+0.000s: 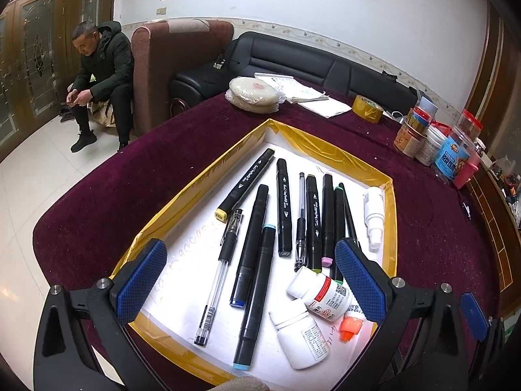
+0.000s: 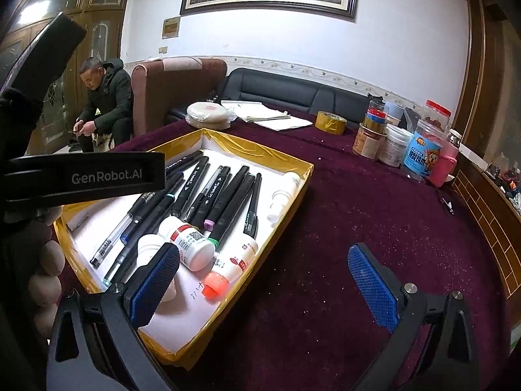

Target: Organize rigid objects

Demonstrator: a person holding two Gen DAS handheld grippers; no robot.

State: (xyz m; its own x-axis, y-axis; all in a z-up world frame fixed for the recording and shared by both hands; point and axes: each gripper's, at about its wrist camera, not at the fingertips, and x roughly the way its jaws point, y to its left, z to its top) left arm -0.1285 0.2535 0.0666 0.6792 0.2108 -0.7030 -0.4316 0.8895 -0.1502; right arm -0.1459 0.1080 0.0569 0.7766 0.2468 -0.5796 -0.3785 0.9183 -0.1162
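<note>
A shallow white box with a yellow taped rim sits on the maroon table. Inside lie several black markers, gel pens, white pill bottles, an orange-capped bottle and a small white spray bottle. My left gripper is open and empty, held over the near part of the box. My right gripper is open and empty, over the box's near right corner and the bare cloth.
At the table's far side stand several jars and cans, a roll of yellow tape, papers and a wrapped round cake. A man sits by an armchair.
</note>
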